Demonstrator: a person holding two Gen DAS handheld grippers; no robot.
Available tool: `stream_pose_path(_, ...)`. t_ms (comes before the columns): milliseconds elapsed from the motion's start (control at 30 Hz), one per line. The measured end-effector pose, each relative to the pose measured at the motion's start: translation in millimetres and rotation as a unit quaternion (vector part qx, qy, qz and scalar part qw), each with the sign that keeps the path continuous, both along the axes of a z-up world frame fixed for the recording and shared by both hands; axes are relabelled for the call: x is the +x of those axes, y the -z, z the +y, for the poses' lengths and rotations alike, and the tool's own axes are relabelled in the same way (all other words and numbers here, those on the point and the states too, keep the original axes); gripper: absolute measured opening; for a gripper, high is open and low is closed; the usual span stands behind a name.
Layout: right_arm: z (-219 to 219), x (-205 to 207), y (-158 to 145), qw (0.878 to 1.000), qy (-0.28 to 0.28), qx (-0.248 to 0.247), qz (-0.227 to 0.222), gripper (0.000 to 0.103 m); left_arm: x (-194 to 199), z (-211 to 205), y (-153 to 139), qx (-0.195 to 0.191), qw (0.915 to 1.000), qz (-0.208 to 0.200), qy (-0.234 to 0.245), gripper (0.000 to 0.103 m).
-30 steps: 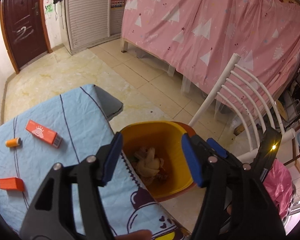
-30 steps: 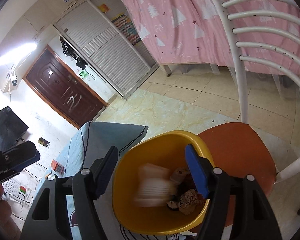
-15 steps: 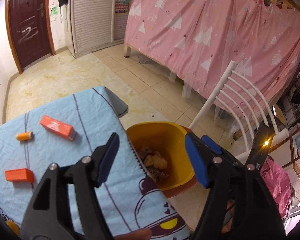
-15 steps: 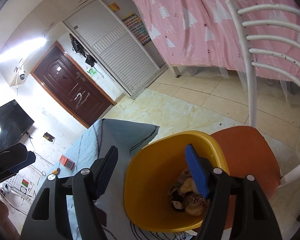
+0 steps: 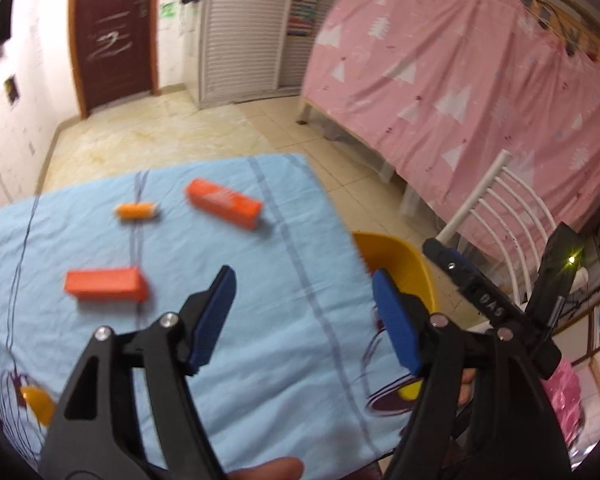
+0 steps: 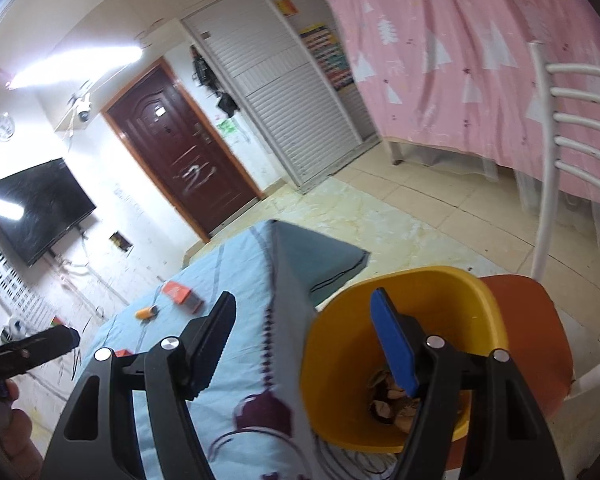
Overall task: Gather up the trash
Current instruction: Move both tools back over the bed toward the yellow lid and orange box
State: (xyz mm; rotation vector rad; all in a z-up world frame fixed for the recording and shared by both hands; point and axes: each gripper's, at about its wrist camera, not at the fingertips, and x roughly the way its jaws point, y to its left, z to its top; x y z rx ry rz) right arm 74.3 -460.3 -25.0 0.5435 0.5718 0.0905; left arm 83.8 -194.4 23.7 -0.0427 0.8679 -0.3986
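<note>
A yellow bin (image 6: 400, 336) with crumpled trash (image 6: 392, 400) inside stands on an orange chair seat (image 6: 540, 320) beside the table; its rim shows in the left wrist view (image 5: 396, 256). On the light blue cloth (image 5: 260, 280) lie an orange box (image 5: 104, 284), a longer orange box (image 5: 224, 202) and a small orange cylinder (image 5: 136, 211). My left gripper (image 5: 304, 312) is open and empty above the cloth. My right gripper (image 6: 304, 340) is open and empty, between the table edge and the bin.
A white chair back (image 5: 500, 208) rises behind the bin. A pink curtain (image 5: 460, 80) hangs on the right. A brown door (image 5: 112, 32) and a white shuttered cabinet (image 5: 244, 32) stand across the tiled floor. A TV (image 6: 36, 208) hangs on the wall.
A piece of trash dropped from my right gripper into the bin. Both grippers have swung left, from over the bin toward the table and its orange items.
</note>
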Motion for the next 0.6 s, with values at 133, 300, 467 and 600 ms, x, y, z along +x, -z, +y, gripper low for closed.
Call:
stream_pose_path(133, 21.8, 2.8, -2.0, 1.0, -0.027, -0.014, -0.002, 0.064, -4.1, 34.7, 2.7, 0.01, 0.9994, -0.002, -0.033, 0.068)
stream_pose_path(300, 42.6, 1.0, -8.6, 0.998, -0.046, -0.037, -0.006, 0.065, -12.3, 83.0, 2.8, 0.017, 0.9975, -0.004, -0.069, 0.072)
stream_pose_path(467, 62.1, -0.4, -16.5, 0.997, -0.066, -0.041, -0.013, 0.068, -17.9, 135.7, -1.5, 0.015, 0.9938, -0.008, -0.11, 0.073)
stream_pose_path(600, 83.2, 9.9, -17.1, 0.995, -0.091, -0.042, -0.004, 0.069, -21.2, 175.5, -3.5, 0.009, 0.9904, -0.003, -0.138, 0.073)
